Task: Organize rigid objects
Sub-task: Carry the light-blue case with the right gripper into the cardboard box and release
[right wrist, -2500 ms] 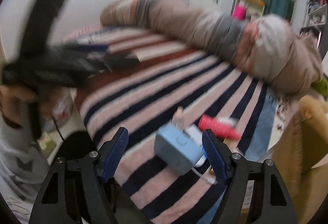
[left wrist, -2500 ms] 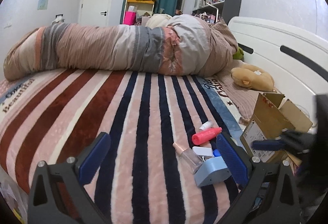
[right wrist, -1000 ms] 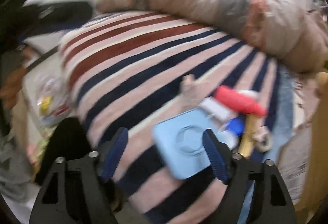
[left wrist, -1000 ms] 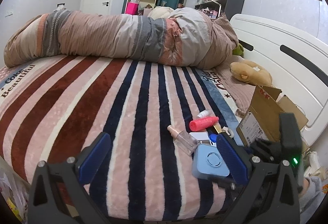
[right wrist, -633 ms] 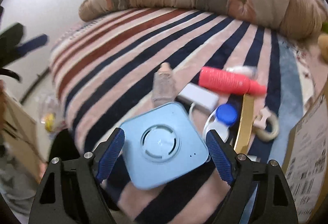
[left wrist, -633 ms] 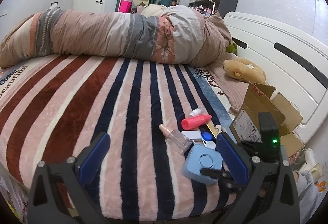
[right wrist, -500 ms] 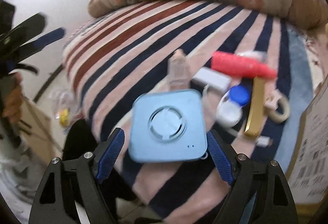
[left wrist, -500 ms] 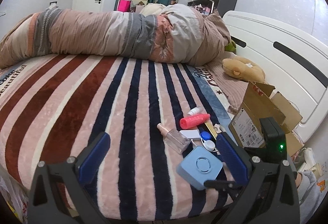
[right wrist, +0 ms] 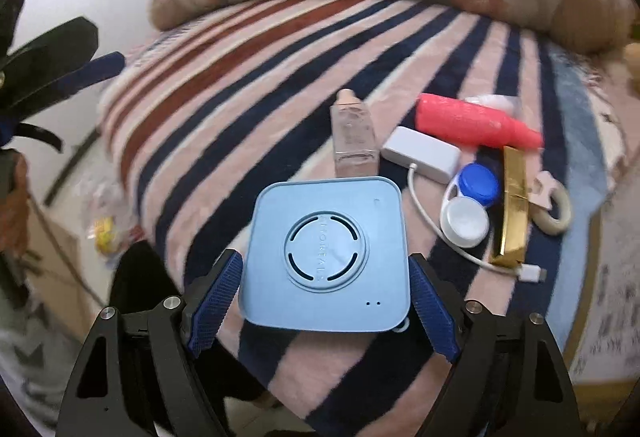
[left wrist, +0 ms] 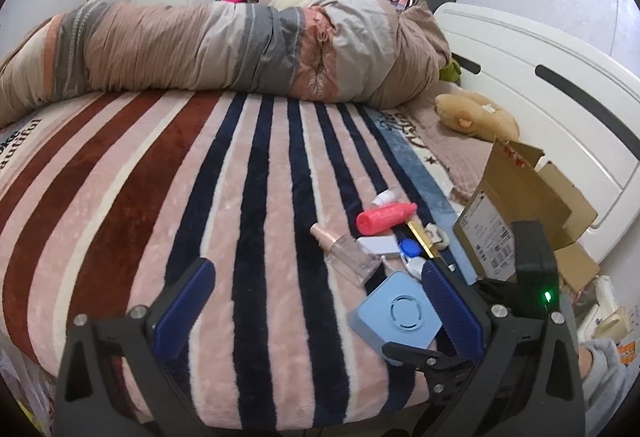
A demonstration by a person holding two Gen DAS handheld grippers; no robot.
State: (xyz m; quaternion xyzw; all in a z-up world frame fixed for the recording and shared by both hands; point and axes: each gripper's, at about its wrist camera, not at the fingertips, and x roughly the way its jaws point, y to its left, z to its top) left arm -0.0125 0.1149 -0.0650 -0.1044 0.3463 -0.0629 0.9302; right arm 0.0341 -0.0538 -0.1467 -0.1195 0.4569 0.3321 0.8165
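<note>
A light blue square box (right wrist: 326,253) with a round vent pattern lies flat on the striped blanket (right wrist: 248,77) near the bed's front edge. My right gripper (right wrist: 324,301) is open and straddles it, one blue pad close beside each side edge. Just beyond lie a clear bottle (right wrist: 354,133), a red tube (right wrist: 472,121), a white adapter (right wrist: 420,153) with a cable, a blue-and-white lens case (right wrist: 472,205) and a gold bar (right wrist: 512,201). My left gripper (left wrist: 318,305) hangs open over the blanket, nothing between its fingers, with the blue box (left wrist: 396,313) beside its right finger.
An open cardboard box (left wrist: 516,213) stands at the bed's right edge, next to the white headboard (left wrist: 560,105). A rolled duvet (left wrist: 220,49) runs across the far side. A tan plush toy (left wrist: 476,117) lies near the headboard. A beige ring (right wrist: 554,205) lies by the gold bar.
My right gripper has sunk and rolled over the blue box, which now sits squarely between its pads. The left gripper has barely moved.
</note>
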